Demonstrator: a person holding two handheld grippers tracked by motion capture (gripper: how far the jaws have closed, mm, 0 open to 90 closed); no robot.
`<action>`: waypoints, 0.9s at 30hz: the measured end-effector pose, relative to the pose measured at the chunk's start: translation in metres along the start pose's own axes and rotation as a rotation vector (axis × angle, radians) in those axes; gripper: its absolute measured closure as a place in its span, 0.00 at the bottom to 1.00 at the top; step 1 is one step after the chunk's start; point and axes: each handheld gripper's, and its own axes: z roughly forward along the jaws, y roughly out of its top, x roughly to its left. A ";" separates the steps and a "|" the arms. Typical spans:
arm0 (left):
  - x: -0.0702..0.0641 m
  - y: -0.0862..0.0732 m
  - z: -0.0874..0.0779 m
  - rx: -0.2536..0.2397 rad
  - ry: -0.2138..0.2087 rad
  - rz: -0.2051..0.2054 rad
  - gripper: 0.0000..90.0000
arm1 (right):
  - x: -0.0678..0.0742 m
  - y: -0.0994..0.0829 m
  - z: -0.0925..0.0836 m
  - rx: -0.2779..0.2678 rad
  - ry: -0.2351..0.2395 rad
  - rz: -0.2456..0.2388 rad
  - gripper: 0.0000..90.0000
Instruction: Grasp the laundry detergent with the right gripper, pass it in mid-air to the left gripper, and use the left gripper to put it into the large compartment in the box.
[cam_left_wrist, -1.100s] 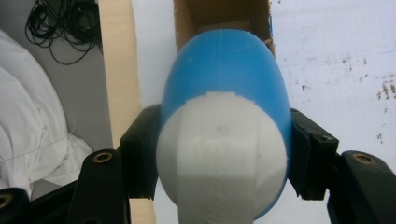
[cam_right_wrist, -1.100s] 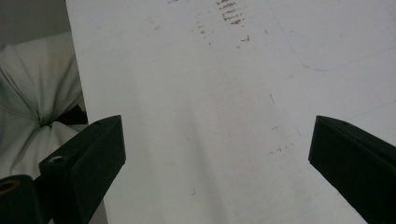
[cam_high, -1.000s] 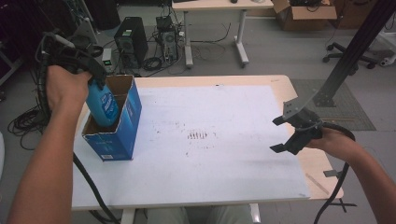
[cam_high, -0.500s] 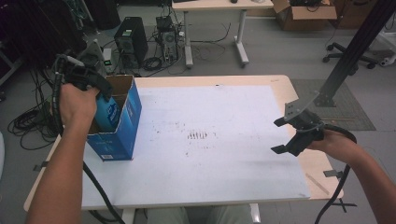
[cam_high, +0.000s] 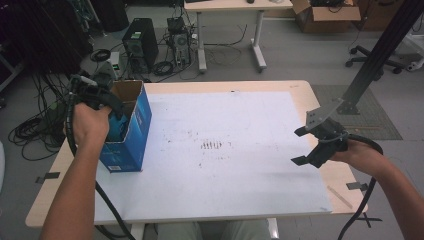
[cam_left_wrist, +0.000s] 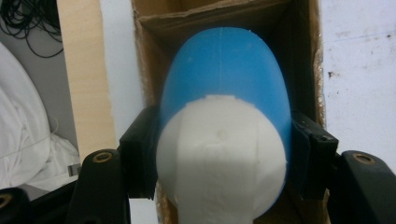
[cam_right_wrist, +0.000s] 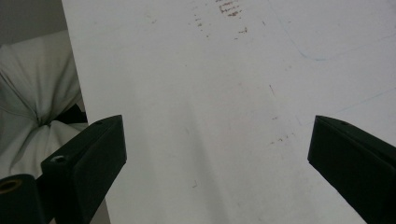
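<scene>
The left tongs (cam_left_wrist: 219, 154) are clamped on a blue and white rounded plastic bottle (cam_left_wrist: 222, 116), one jaw pressing each flank. The bottle points down into the open top of a tall blue cardboard box (cam_high: 131, 131) with a brown inside, and in the high view its lower part is already sunk within the box walls. The box stands upright near the left edge of the white-topped wooden bench (cam_high: 250, 130). Well to the right of the box, the right tongs (cam_high: 305, 146) hover above the bench's right side with jaws spread wide and nothing between them.
</scene>
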 end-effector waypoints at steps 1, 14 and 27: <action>-0.001 -0.001 0.004 0.001 0.000 0.001 0.43 | 0.000 -0.001 0.000 0.004 0.000 0.003 0.05; -0.004 -0.004 0.025 0.029 -0.013 0.013 0.43 | -0.001 -0.002 0.000 0.002 0.000 0.011 0.04; -0.003 -0.005 0.031 0.038 -0.020 0.020 0.42 | -0.001 -0.001 0.002 0.006 0.004 0.013 0.05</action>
